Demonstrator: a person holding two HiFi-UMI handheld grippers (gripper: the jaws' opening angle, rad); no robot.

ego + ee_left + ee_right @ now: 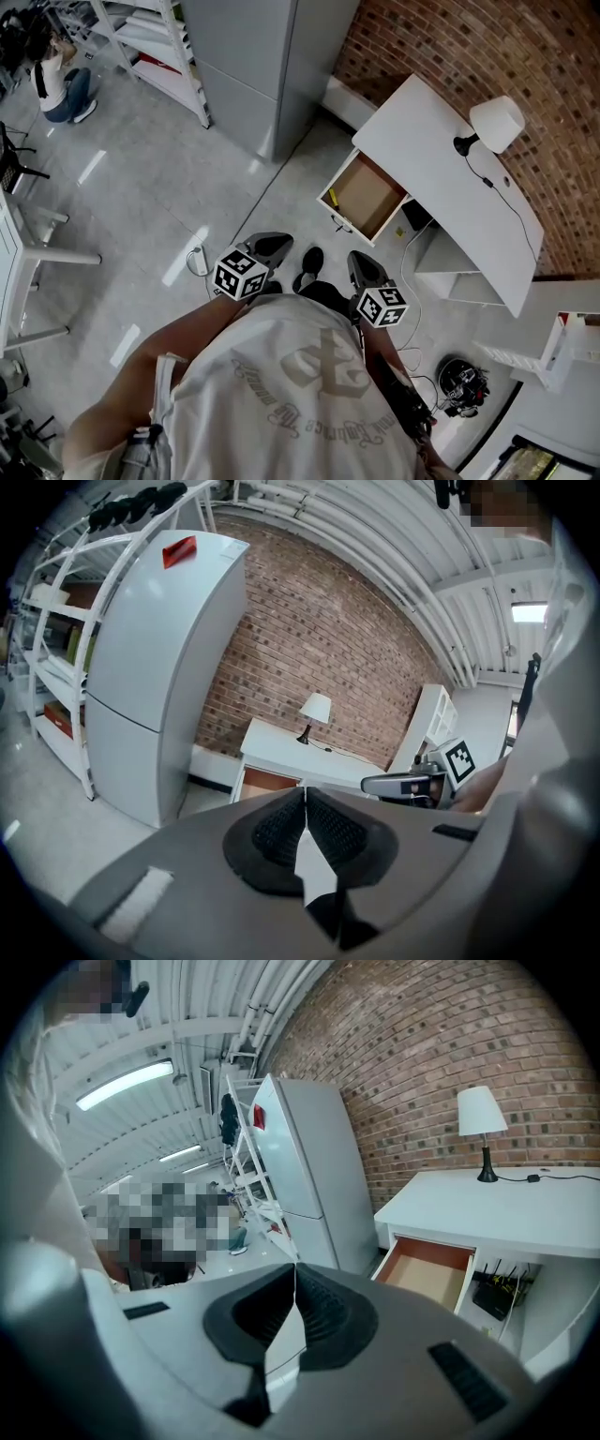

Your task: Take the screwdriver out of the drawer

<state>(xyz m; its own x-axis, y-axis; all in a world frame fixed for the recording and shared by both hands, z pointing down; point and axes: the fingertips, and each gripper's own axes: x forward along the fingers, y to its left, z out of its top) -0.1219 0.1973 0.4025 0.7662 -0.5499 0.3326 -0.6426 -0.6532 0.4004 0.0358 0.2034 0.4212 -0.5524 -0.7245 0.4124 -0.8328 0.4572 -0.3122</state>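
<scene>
My left gripper (306,791) and right gripper (294,1269) both press ribbed black pads (277,832) together on nothing, well apart from the open, brown-floored drawer (361,197) of the smooth white desk (441,159).

Left tongs (305,791), right tongs (294,1269): tips together.

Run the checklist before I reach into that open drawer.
1. Drawer open: ok.
2. Screwdriver sighted: cannot tell; only a yellow sliver shows at the drawer's front corner.
3. Left hand-held gripper ready to grasp: not ok, jaws together, nothing between them.
4. Right hand-held gripper ready to grasp: not ok, jaws together, empty.
5. Grippers at the drawer: not ok, both held at the body, apart from it.
6. Lamp out of the way: ok, it stands on the desk top, away from the drawer.
</scene>
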